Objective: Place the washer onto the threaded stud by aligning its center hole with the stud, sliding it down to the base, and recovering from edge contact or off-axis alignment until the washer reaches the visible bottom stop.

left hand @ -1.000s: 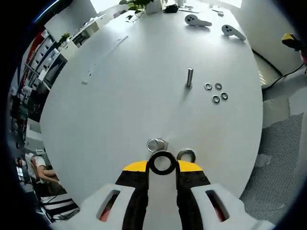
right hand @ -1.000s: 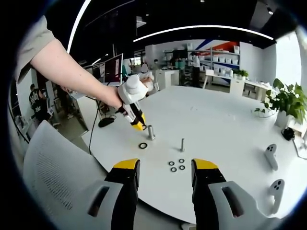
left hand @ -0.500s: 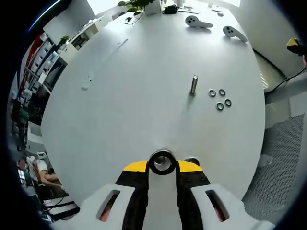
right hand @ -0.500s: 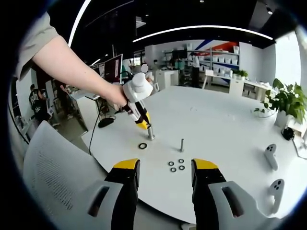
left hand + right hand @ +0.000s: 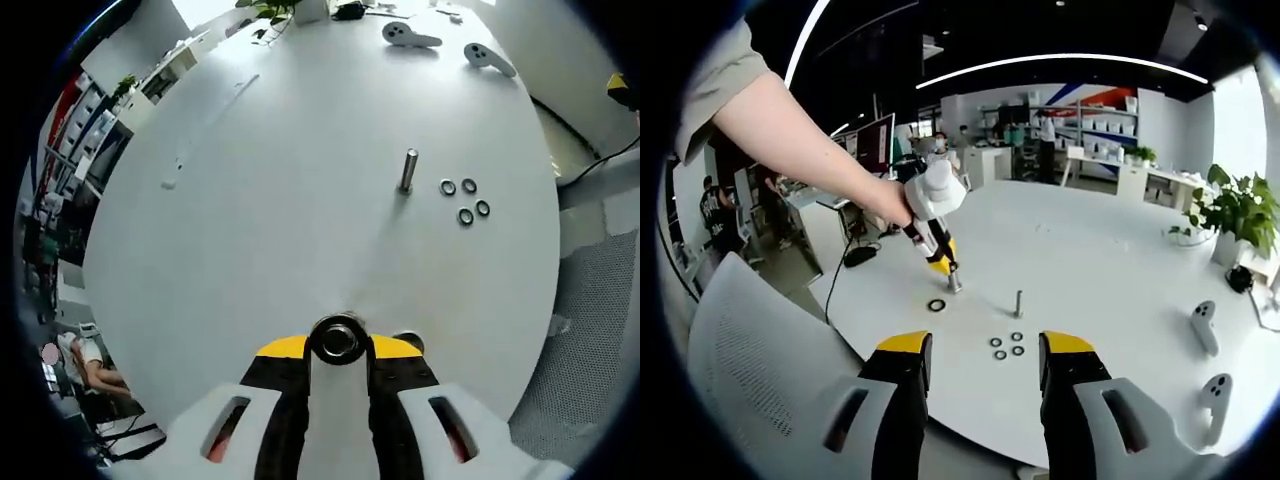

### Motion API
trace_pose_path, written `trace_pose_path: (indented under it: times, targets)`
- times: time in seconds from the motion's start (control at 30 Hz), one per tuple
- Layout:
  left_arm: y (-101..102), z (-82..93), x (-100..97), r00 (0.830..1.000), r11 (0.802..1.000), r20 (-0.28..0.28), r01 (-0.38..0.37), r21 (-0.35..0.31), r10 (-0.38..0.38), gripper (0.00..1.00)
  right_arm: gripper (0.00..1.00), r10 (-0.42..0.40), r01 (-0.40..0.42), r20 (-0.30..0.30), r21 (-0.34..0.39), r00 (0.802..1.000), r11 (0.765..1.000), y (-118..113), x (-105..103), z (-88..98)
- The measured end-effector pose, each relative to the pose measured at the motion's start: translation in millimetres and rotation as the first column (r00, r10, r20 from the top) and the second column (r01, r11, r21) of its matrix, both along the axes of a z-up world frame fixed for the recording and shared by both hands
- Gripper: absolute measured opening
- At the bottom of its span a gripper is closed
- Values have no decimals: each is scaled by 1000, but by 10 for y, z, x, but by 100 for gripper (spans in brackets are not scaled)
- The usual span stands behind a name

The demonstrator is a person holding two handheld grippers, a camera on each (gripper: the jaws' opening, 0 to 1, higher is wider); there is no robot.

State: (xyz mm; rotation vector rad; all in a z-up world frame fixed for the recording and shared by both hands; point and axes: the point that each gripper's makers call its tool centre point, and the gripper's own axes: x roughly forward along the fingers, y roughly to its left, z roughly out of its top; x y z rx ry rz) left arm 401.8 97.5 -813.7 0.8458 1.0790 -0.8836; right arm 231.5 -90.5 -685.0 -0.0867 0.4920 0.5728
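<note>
In the left gripper view, my left hand-held gripper (image 5: 339,345) pinched the washer (image 5: 339,339) directly over the stud, hole facing down its upright axis. In the right gripper view, my right hand-held gripper (image 5: 983,372) hung empty, jaws apart, well back from the stud (image 5: 954,281) on the bench (image 5: 1110,270).

Four small washers (image 5: 465,200) (clustered), two studs (image 5: 408,170), two controllers (image 5: 410,36), one loose washer (image 5: 937,305).

Round white table (image 5: 1110,250), mesh chair (image 5: 760,360), ceiling light strips (image 5: 1060,62)
</note>
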Motion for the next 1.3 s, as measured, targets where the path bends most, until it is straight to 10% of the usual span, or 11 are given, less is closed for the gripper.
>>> trace_pose_path:
  times: [1.3]
  targets:
    - [-7, -430, -19, 997, 999, -55, -48, -5, 47, 20, 44, -9, 8, -8, -10, 1000, 1000, -24, 11, -26]
